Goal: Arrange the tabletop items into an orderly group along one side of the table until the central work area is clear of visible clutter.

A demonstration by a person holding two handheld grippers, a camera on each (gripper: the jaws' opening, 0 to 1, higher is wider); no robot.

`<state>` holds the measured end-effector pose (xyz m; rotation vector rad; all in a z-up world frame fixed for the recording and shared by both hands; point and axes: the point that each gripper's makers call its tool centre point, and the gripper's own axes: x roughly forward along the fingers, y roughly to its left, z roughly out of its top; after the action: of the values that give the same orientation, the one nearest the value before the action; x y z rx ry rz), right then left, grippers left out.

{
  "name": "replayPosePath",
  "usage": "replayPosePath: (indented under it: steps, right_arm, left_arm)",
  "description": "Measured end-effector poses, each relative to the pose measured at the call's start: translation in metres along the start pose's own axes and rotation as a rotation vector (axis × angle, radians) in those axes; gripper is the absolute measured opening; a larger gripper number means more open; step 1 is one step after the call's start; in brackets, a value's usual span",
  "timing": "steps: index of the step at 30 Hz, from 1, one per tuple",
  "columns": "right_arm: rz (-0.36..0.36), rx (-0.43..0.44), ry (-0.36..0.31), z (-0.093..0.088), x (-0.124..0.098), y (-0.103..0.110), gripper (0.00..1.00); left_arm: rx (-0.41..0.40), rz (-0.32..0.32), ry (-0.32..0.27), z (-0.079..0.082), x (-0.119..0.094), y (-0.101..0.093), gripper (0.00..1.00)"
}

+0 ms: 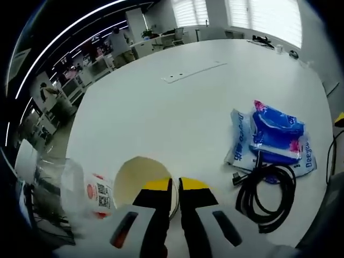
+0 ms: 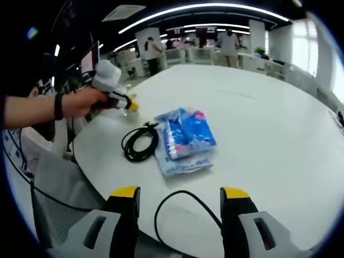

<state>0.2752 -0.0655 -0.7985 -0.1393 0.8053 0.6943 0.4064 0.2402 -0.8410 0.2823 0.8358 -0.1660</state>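
Left gripper (image 1: 175, 188) pinching paper cup (image 1: 141, 185) rim — right gripper (image 2: 180, 196) agape

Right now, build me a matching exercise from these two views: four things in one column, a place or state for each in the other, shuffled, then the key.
Things
1. left gripper
2. right gripper
3. black cable
4. blue tissue packs

Places or states
A. stacked, beside the cable
B. jaws wide apart, nothing between them
C. coiled on the white table
D. jaws nearly closed on the cup rim

Pairs: 1-D, 2-B, 3-C, 4-A
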Motion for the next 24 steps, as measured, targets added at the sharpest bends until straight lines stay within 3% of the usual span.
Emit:
replayPosePath:
  steps: [12,18,24]
  right_arm:
    - [0.000,-0.005,0.008,0.001,0.001,0.002,0.61]
    - [0.002,-0.004,0.005,0.002,0.002,0.003,0.61]
    - [0.014,-0.007,0.000,0.004,0.003,0.007,0.61]
  left_arm:
    - [0.007,0.005,-0.027,0.011,0.011,0.013,0.01]
    - [0.022,-0.017,-0.058,0.020,0.007,0.006,0.11]
    - [0.033,-0.003,-0.081,0.027,-0.009,0.004,0.14]
